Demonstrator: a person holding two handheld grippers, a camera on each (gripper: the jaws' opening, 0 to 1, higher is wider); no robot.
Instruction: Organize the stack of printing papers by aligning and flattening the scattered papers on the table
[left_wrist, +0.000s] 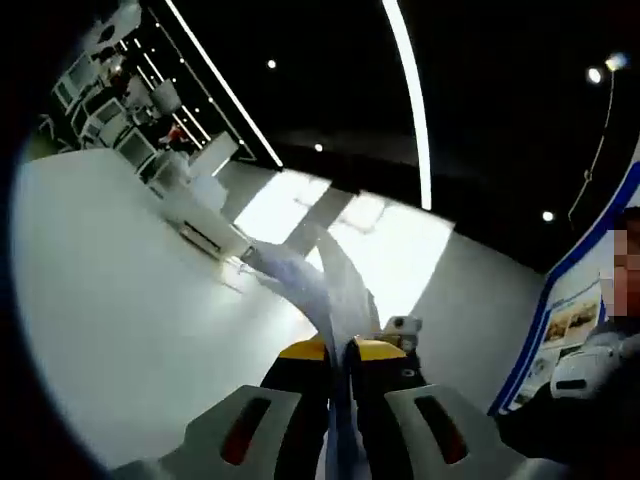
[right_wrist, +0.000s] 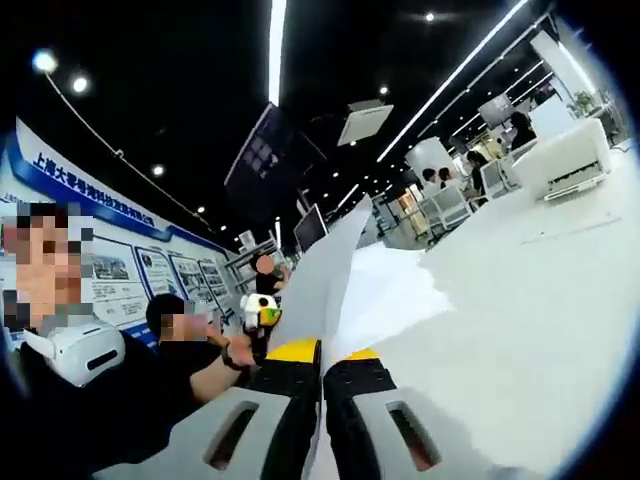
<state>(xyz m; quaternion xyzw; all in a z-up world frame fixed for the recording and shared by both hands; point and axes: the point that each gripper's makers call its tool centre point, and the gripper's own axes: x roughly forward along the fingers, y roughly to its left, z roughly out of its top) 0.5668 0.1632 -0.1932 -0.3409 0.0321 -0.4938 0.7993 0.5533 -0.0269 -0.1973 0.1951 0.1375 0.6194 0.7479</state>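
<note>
both tools are clamped tight on paper: the left gripper (left_wrist: 340, 350) pinches the edge of the papers (left_wrist: 330, 285), which rise from its narrow jaws and curve away over the white table (left_wrist: 120, 300), and the right gripper (right_wrist: 322, 352) grips another edge of the papers (right_wrist: 325, 280) standing upright between its jaws. beyond them, loose sheets (right_wrist: 395, 290) lie spread on the table (right_wrist: 540, 320), overlapping at odd angles. by my reading the job is only partly done: the bundle is gathered and lifted, but still needs squaring, laying down and flattening.
</note>
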